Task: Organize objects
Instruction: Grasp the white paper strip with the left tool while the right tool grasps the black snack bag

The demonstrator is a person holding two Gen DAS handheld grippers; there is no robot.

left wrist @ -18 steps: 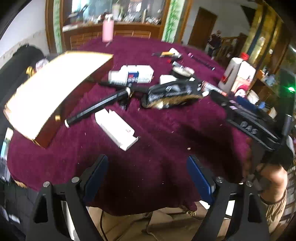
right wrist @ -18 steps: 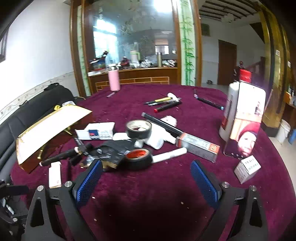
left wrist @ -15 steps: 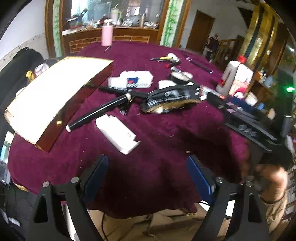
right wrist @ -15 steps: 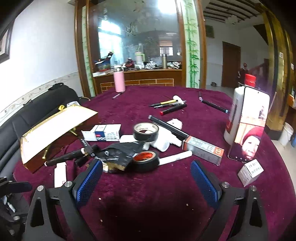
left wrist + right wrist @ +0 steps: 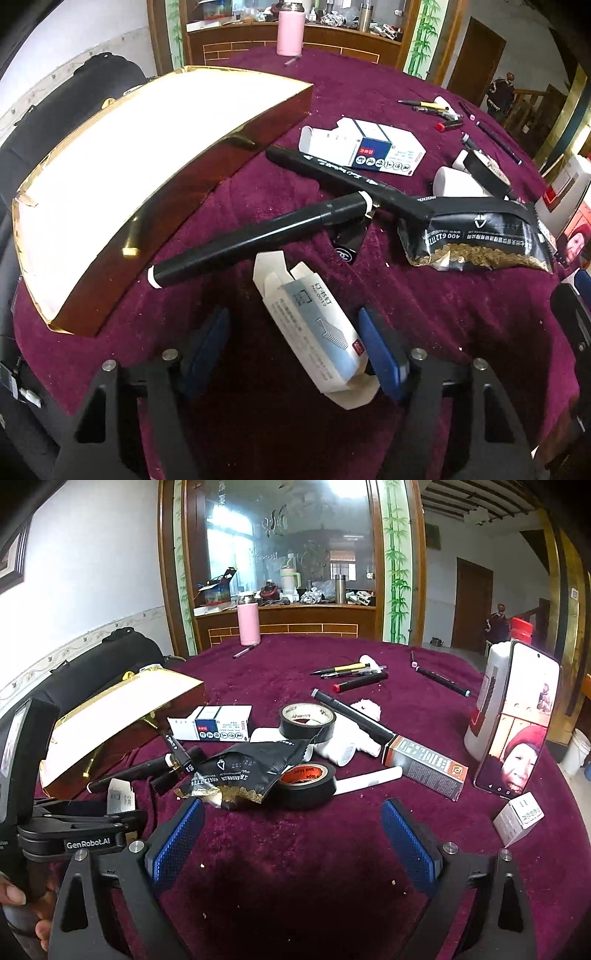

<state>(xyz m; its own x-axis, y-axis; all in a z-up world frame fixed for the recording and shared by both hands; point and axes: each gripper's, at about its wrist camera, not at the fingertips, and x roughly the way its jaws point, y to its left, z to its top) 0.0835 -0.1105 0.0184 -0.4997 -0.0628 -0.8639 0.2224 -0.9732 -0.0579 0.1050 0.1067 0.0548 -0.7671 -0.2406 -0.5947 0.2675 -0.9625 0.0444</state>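
Observation:
A small white and blue staple box [image 5: 314, 325] lies on the dark red tablecloth [image 5: 461, 314] near the table's front edge. My left gripper [image 5: 293, 325] points steeply down over it, open. The box sits between its blue pads; the right pad [image 5: 376, 347] is at the box's edge and the left pad [image 5: 207, 343] stands apart from it. In the right wrist view the same box [image 5: 120, 799] peeks out behind the left gripper's black body [image 5: 85, 827]. My right gripper [image 5: 291, 819] hovers open over bare cloth, nothing between its fingers.
A long gold-edged box [image 5: 129, 177] lies at the left. Black markers [image 5: 258, 236], a black foil bag [image 5: 476, 236], a medicine box [image 5: 369, 147], two tape rolls [image 5: 306, 718], pens [image 5: 351, 668], a propped phone [image 5: 517, 723], a small carton [image 5: 519, 818] and a pink bottle [image 5: 248, 624] are spread around.
My left gripper has moved forward and down over the table, so the small white box now lies between its fingers, which stand a little narrower. The right gripper has barely shifted.

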